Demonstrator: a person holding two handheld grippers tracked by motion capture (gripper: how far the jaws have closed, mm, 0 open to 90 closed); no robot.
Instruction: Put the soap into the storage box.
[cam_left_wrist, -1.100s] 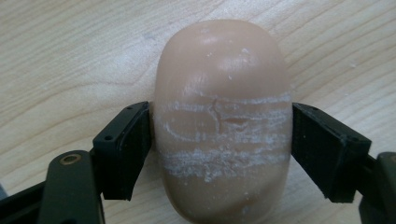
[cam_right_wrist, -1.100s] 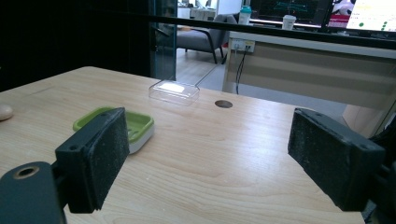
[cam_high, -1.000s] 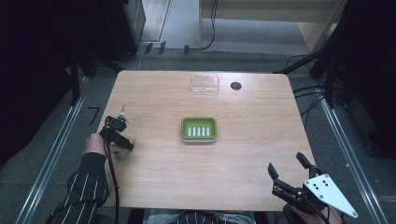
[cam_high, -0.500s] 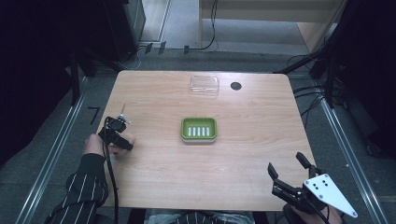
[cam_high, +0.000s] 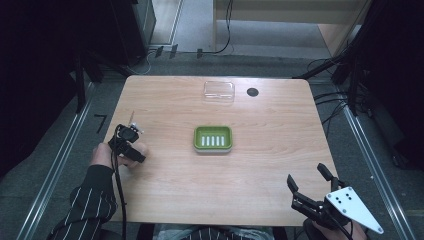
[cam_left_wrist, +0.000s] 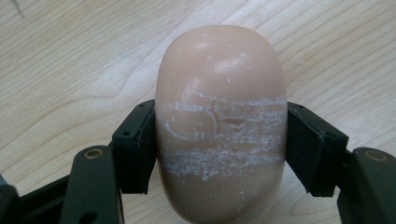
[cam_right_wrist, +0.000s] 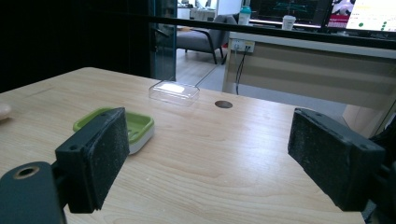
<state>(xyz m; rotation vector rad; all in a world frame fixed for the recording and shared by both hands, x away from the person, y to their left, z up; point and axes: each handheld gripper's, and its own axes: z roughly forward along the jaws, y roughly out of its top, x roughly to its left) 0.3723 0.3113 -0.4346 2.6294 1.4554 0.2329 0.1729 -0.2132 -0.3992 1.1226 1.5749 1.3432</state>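
Nothing has shifted since before: left tool (cam_left_wrist: 219, 154) clamps a smooth, oval, beige soap bar (cam_left_wrist: 220, 126) (white scuffs across it) at the wooden table's (cam_high: 260, 165) left edge; right tool (cam_right_wrist: 210, 163) gapes wide, empty.

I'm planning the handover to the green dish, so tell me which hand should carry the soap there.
Left. The left gripper is already shut on the soap bar, its pads pressing both sides. The right gripper stands open and holds nothing at the table's near right corner, about as far from the green soap dish.
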